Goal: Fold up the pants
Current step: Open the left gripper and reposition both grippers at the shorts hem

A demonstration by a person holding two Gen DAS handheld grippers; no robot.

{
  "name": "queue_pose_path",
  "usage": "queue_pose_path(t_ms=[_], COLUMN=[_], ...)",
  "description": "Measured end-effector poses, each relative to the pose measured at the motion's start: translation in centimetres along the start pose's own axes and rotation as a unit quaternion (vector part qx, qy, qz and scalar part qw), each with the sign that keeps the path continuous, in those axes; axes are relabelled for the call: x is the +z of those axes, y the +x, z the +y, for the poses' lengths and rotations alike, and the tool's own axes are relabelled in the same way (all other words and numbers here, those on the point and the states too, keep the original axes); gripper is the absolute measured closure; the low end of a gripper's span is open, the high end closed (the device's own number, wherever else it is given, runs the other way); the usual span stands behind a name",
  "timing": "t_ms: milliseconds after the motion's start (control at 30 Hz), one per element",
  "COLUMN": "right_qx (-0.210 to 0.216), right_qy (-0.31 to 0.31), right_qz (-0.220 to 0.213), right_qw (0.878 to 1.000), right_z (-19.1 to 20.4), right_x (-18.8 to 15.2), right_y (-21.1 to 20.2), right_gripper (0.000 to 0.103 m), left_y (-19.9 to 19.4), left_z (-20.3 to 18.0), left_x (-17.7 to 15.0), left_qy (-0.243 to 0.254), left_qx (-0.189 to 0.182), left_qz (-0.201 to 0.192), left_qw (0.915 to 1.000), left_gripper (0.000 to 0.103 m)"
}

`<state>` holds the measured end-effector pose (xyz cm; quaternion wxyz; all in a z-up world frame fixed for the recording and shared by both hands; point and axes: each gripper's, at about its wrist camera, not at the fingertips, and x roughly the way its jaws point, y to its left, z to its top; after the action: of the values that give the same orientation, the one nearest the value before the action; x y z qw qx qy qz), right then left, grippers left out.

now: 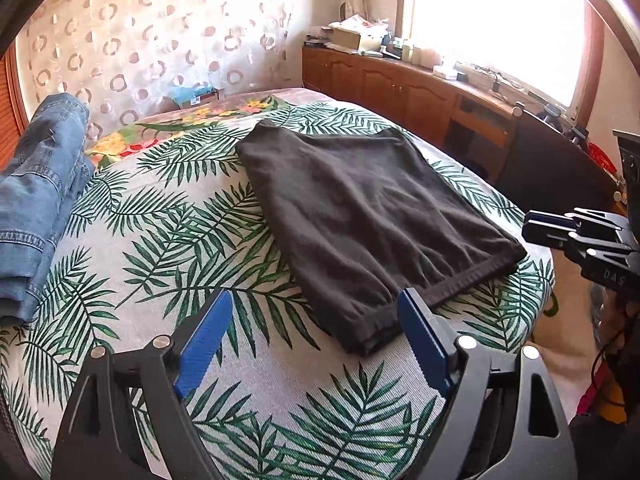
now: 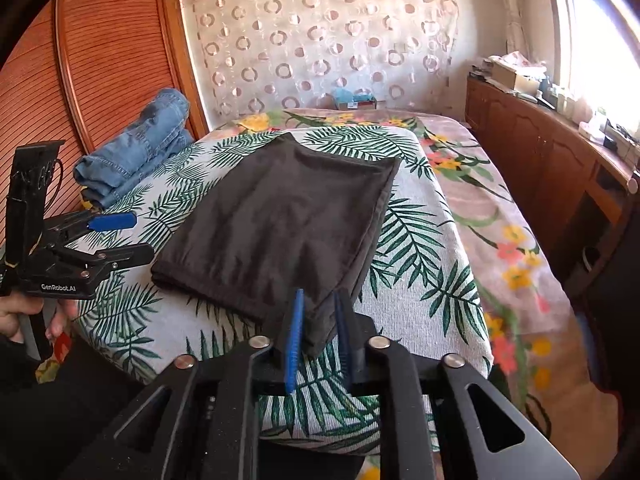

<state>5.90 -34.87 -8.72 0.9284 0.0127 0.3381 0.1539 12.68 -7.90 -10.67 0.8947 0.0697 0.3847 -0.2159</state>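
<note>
Pinching the near right corner of the folded black pants with right gripper; lying flat mid-bed on the palm-leaf cover. Left gripper spread wide near the hem. Folded jeans far left, apart.

dark pants, folded flat, on bed

One black pants, one folded jeans, two tongs
</note>
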Motion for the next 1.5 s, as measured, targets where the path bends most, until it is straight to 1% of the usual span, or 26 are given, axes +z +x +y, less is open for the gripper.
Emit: queue_pose_path(t_ms=[67, 167, 200, 233, 300, 467, 633, 700, 733, 833, 867, 900, 967, 1067, 1133, 1167, 1200, 1267, 1500], right_qx=[-0.001, 0.001, 0.000, -0.002, -0.003, -0.005, 0.002, 0.005, 0.006, 0.001, 0.004, 0.005, 0.015, 0.026, 0.027, 0.029, 0.032, 0.039, 0.049], right_qy=[0.004, 0.013, 0.015, 0.018, 0.021, 0.017, 0.024, 0.037, 0.044, 0.037, 0.036, 0.032, 0.031, 0.030, 0.028, 0.028, 0.029, 0.032, 0.026], right_qz=[0.005, 0.016, 0.021, 0.025, 0.031, 0.035, 0.043, 0.047, 0.048, 0.053, 0.054, 0.054, 0.056, 0.056, 0.054, 0.053, 0.053, 0.053, 0.040], right_qw=[1.000, 1.000, 1.000, 1.000, 0.999, 0.999, 0.999, 0.998, 0.998, 0.998, 0.998, 0.998, 0.998, 0.998, 0.998, 0.998, 0.998, 0.997, 0.998], right_z=[-0.1, -0.3, -0.4, -0.5, -0.5, -0.3, -0.4, -0.7, -0.8, -0.5, -0.4, -0.2, -0.2, -0.2, -0.2, -0.3, -0.4, -0.6, -0.2], right_x=[-0.1, -0.3, -0.4, -0.5, -0.6, -0.2, -0.3, -0.4, -0.4, -0.1, -0.1, -0.1, -0.1, 0.0, -0.1, -0.1, -0.1, -0.2, 0.0], right_y=[0.7, 1.6, 1.9, 2.1, 2.4, 2.6, 2.7, 2.7, 2.8, 2.9, 3.0, 3.0, 3.1, 3.0, 3.0, 3.0, 2.9, 2.7, 1.0], right_gripper=[0.073, 0.073, 0.073, 0.073, 0.073, 0.073, 0.073, 0.073, 0.073, 0.073, 0.073, 0.074, 0.081, 0.090, 0.091, 0.091, 0.092, 0.092, 0.092], left_y=[0.5, 1.1, 1.3, 1.4, 1.8, 2.2, 2.2, 2.1, 2.0, 1.8, 1.8, 1.7, 1.8, 1.9, 1.9, 1.9, 1.7, 1.3, -0.7], left_z=[0.1, 0.0, 0.0, 0.0, 0.0, -0.3, -0.6, -0.5, -0.5, -0.9, -1.0, -1.1, -1.1, -0.9, -0.8, -0.7, -0.8, -1.1, -1.5], left_x=[0.0, -0.3, -0.4, -0.5, -0.7, -1.0, -1.4, -1.5, -1.6, -1.8, -1.8, -1.8, -1.7, -1.8, -1.7, -1.7, -1.8, -1.7, -1.6], left_qy=[-0.001, 0.000, -0.001, -0.002, -0.001, 0.001, -0.002, -0.010, -0.014, -0.013, -0.013, -0.012, -0.014, -0.021, -0.024, -0.027, -0.030, -0.022, -0.012], left_qx=[0.000, -0.001, -0.003, -0.005, -0.008, -0.014, -0.029, -0.042, -0.048, -0.051, -0.054, -0.057, -0.064, -0.072, -0.076, -0.082, -0.086, -0.079, -0.080], left_qz=[0.005, 0.015, 0.019, 0.021, 0.029, 0.034, 0.032, 0.032, 0.032, 0.031, 0.031, 0.031, 0.033, 0.034, 0.035, 0.035, 0.035, 0.031, 0.019], left_qw=[1.0000, 0.9999, 0.9998, 0.9998, 0.9995, 0.9993, 0.9991, 0.9985, 0.9982, 0.9981, 0.9980, 0.9978, 0.9973, 0.9966, 0.9962, 0.9957, 0.9952, 0.9961, 0.9966], left_gripper=[0.018, 0.018, 0.020, 0.022, 0.030, 0.039, 0.050, 0.057, 0.059, 0.064, 0.068, 0.070, 0.073, 0.074, 0.076, 0.083, 0.087, 0.090, 0.092])
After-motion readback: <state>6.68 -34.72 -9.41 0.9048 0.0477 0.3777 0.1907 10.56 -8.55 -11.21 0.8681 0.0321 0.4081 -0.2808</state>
